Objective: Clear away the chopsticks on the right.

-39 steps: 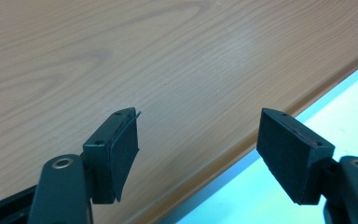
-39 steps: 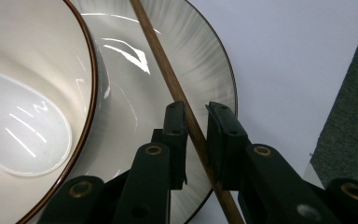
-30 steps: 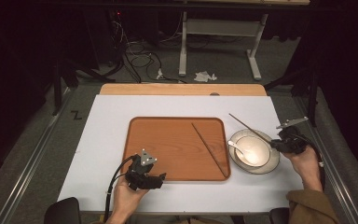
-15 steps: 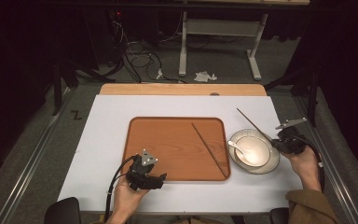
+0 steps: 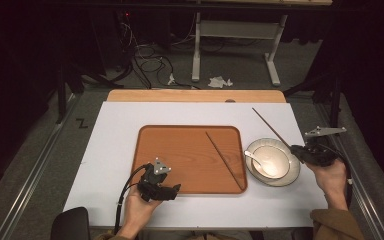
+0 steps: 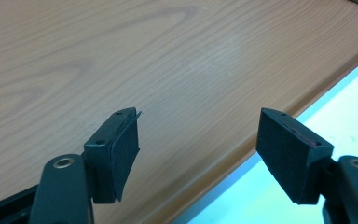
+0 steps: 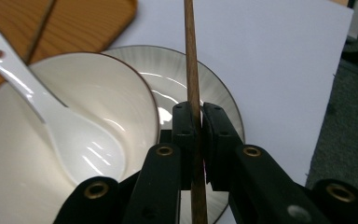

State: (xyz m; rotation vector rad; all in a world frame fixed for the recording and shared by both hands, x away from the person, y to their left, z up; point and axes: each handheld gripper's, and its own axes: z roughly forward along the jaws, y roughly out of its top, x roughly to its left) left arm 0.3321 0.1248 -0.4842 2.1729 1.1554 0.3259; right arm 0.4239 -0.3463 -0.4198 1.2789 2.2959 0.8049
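Now the right gripper (image 7: 196,140) has its jaws clamped tight on a wooden chopstick (image 5: 271,128), which slants up and away over the white table (image 5: 115,150), just right of the bowl (image 5: 270,161) with its spoon (image 5: 254,162). Near left, the left gripper (image 6: 198,149) rests wide open and holds nothing over the wooden tray (image 5: 180,150), where a second chopstick (image 5: 224,160) lies.

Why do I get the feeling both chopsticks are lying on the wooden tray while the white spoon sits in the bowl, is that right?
Not quite. One chopstick lies on the wooden tray; the other chopstick is clamped in the jaws of the right gripper, as the right gripper view shows, and in the high view it sticks out above the table. The white spoon does sit in the bowl.
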